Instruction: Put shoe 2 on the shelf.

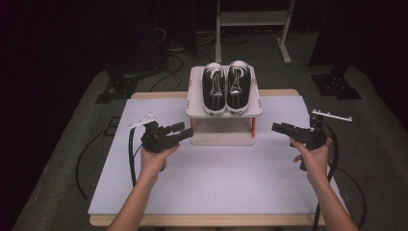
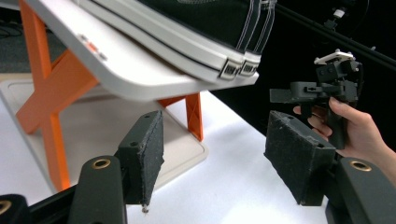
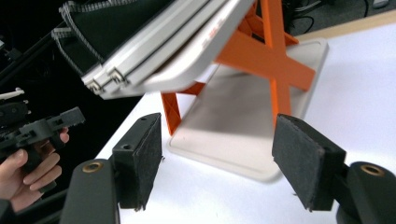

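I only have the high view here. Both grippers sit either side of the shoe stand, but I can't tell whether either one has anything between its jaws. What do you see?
Observer: Nothing in the left gripper; in its own view the pads stand apart over bare white table.
Operator: And the right one?
Observer: The right gripper is open too, with nothing between the pads.
Operator: What holds the stand's top shelf up? From above the shelf hides it.
Observer: Orange crossed legs join the top shelf to the base plate.
Operator: Do the shoes sit fully on the shelf?
Observer: The heels of the shoes reach right to its front edge.
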